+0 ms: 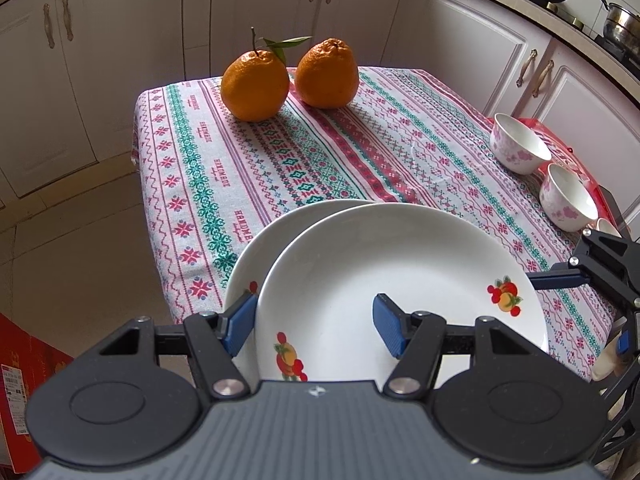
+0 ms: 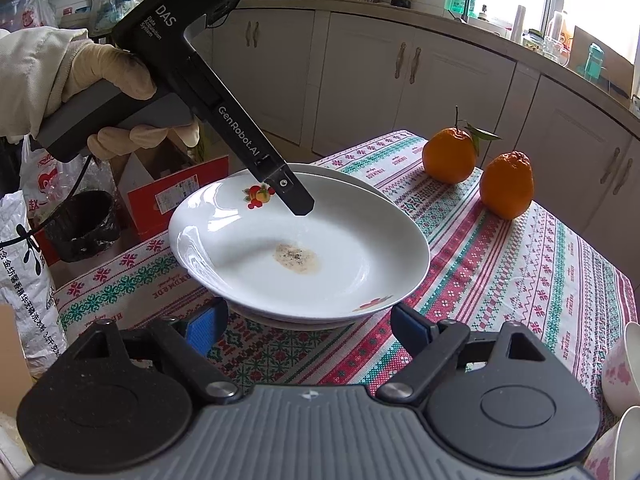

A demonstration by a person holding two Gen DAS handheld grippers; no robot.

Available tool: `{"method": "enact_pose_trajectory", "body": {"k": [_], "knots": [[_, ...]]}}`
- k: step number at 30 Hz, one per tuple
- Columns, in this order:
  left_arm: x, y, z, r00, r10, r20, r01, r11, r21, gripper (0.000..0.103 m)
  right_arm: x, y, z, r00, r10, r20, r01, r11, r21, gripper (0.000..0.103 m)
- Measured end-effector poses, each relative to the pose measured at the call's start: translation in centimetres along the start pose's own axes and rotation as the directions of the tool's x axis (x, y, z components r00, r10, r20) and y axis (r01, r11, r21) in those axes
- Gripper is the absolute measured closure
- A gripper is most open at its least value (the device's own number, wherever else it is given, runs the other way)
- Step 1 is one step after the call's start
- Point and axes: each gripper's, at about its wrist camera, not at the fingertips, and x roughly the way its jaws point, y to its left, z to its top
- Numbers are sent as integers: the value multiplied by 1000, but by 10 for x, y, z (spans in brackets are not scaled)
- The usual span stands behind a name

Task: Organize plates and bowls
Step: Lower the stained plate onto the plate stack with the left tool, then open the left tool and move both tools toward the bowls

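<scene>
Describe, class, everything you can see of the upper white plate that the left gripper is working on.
The upper plate is a round, shallow, glossy white dish, ceramic by its look, with small red and yellow fruit motifs on its rim. A brownish speckled stain marks its centre. It lies tilted and offset on a second plate at the near edge of the patterned tablecloth. The left gripper straddles its rim, one finger inside the plate and one outside; whether the pads press on it cannot be told.
</scene>
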Motion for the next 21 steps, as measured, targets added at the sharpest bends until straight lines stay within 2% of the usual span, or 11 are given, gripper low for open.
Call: {"method": "enact_pose_trajectory", "body": {"k": [8,18,21], "knots": [[-4,-2,0,1000,10,12,-10,1000,1,37,0,0,0,1000,-4,3,4,1000,-14,5],[-8,-2,0,998,56,38,-57,998,19,25,4,1,4,1000,-2,8,2,999,-33,4],[-10,0,1,998,52,46,-53,999,9,24,2,0,-1,1000,2,1,-2,1000,-24,2]]}}
